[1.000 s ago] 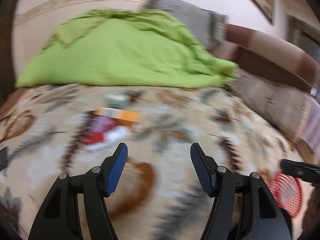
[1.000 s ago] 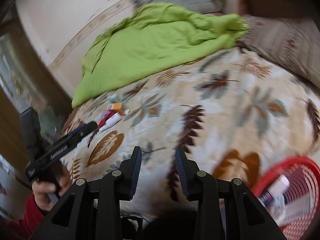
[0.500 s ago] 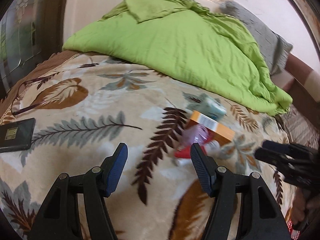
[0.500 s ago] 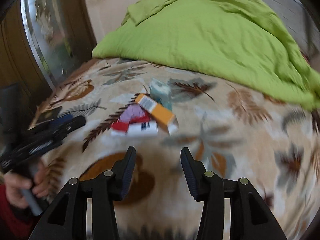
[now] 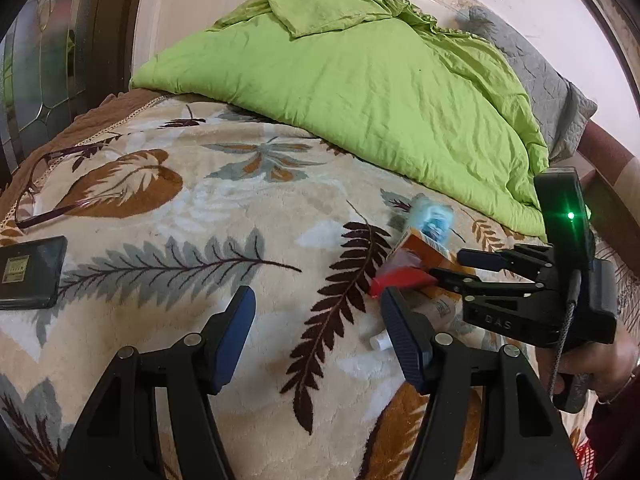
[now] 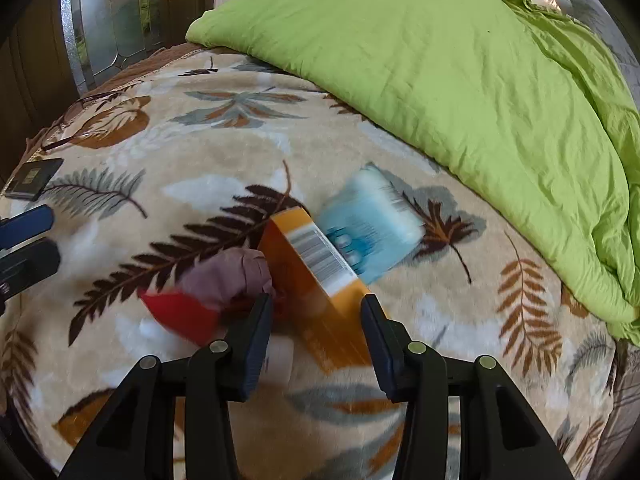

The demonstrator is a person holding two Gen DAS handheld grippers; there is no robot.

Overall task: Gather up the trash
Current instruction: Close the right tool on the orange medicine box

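A small heap of trash lies on the leaf-patterned blanket (image 5: 248,216): an orange box (image 6: 316,272), a light blue packet (image 6: 368,224), a mauve and red wrapper (image 6: 216,288) and a white tube (image 5: 434,312). My right gripper (image 6: 316,320) hangs open just over the near end of the orange box, which shows between its fingers without the pads pressing on it. From the left wrist view, the right gripper (image 5: 448,266) points at the orange box (image 5: 424,250) and the red wrapper (image 5: 400,278). My left gripper (image 5: 318,332) stands open over bare blanket left of the heap.
A green quilt (image 5: 360,80) covers the far half of the bed. A black phone (image 5: 30,272) and eyeglasses (image 5: 40,196) lie near the bed's left edge. A sliver of red basket (image 5: 588,456) shows at the lower right. A hand (image 5: 592,364) holds the right gripper.
Both views swung away from the red basket toward the trash heap. The right gripper came in close over the orange box with its jaws wider. The left gripper has settled beside the heap.
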